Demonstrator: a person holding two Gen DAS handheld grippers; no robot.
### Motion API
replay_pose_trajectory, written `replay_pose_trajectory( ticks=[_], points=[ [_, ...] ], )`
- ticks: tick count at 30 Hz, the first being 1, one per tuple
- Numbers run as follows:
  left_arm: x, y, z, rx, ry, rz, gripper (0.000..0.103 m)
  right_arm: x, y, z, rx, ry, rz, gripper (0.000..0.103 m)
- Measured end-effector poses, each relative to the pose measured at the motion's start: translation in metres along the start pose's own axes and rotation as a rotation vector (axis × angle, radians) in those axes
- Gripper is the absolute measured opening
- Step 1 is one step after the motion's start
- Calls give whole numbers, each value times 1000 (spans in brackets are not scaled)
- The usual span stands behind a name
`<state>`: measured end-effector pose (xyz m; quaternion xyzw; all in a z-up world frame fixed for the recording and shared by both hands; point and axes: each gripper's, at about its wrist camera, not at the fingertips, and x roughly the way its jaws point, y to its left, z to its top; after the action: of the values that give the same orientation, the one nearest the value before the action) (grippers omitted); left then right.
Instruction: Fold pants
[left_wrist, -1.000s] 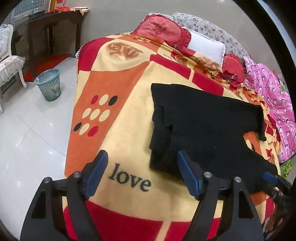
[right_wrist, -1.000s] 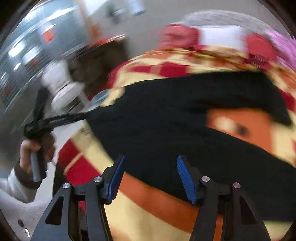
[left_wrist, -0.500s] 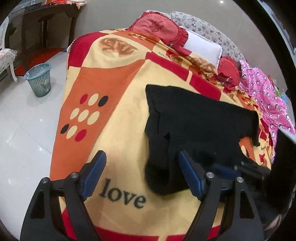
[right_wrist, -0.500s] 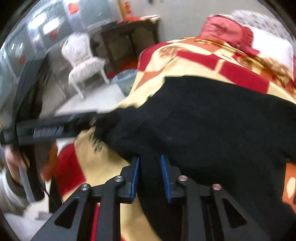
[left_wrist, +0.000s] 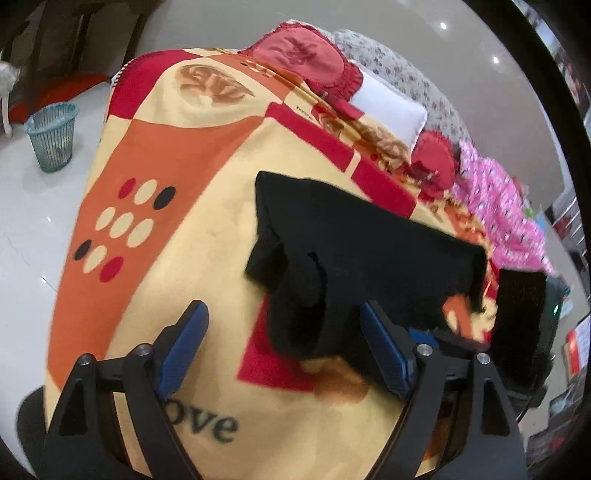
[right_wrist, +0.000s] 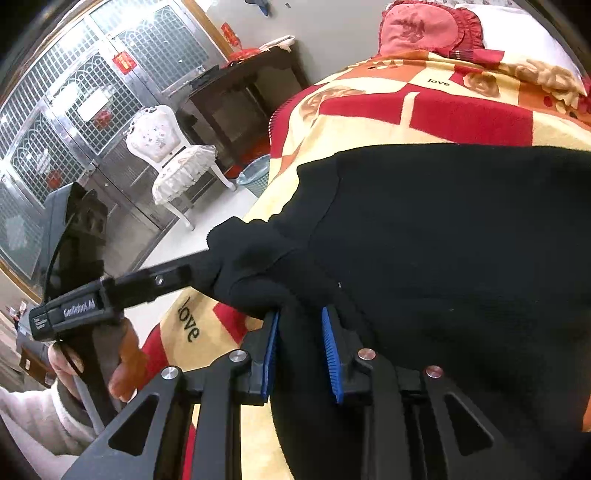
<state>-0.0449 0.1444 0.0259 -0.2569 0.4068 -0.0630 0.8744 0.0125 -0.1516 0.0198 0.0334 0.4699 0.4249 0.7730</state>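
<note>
on the patterned blanket (left_wrist: 192, 177) (tiled floor (left_wrist: 22, 206) beyond), right tongs (right_wrist: 297, 350) pinch black pants (right_wrist: 461, 236); left tongs (left_wrist: 282, 347) apart.

Black claw (right_wrist: 297, 350), blue pads (left_wrist: 186, 345)

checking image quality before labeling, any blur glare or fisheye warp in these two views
Left wrist view: black pants are a detail-less mass, slight blur near the right gripper, ceiling-light glints on the floor, dark fisheye rim. Right wrist view: sharp blue fingers, strongly bowed metal door, bright window glare, left gripper crisp.
</note>
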Motion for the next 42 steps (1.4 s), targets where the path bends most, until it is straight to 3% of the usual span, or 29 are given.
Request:
replay_pose_trajectory(
  ticks=[4,5,6,7,8,11,15,17,20,23,26,29,31,35,36,38,42],
  points=[
    [13,-5,-2,-28,12,-57,84,0,-4,2,29,7,28,28],
    [17,-6,-2,-31,29,-67,80,-2,-3,1,38,14,35,32],
    [20,-9,-2,-31,49,-82,70,-7,-2,0,48,21,43,37],
    [21,-11,-3,-20,63,-81,49,-14,0,-2,49,15,47,40],
    [18,-15,-3,6,71,-59,36,-19,2,-4,42,5,44,45],
    [1,-21,-5,42,77,-72,20,-43,7,-12,17,-36,-4,49],
    [-33,-23,-10,72,105,-103,14,-63,17,-21,-27,-63,-34,49],
    [-39,-18,-15,71,129,-108,14,-62,28,-27,-60,-66,-33,46],
    [-32,-6,-24,83,142,-12,16,-45,37,-35,-89,-23,-57,46],
    [-18,12,-34,41,167,33,29,-13,39,-46,-106,50,-127,44],
    [-29,10,-33,60,110,94,43,-8,46,-46,-150,33,-165,45],
    [-47,5,-26,98,27,157,44,-16,44,-39,-154,39,-155,45],
    [-54,-1,-20,117,13,140,51,-29,35,-27,-139,0,-186,46],
    [-49,-21,-15,150,1,91,69,-52,13,3,-118,-104,-257,64],
    [-46,-22,-13,151,4,77,70,-53,8,12,-123,-114,-283,65],
    [-38,-31,-14,164,14,56,71,-48,0,33,-153,-104,-338,65],
    [-18,-45,-24,221,55,41,71,-22,-6,75,-251,-36,-354,65]
  ],
)
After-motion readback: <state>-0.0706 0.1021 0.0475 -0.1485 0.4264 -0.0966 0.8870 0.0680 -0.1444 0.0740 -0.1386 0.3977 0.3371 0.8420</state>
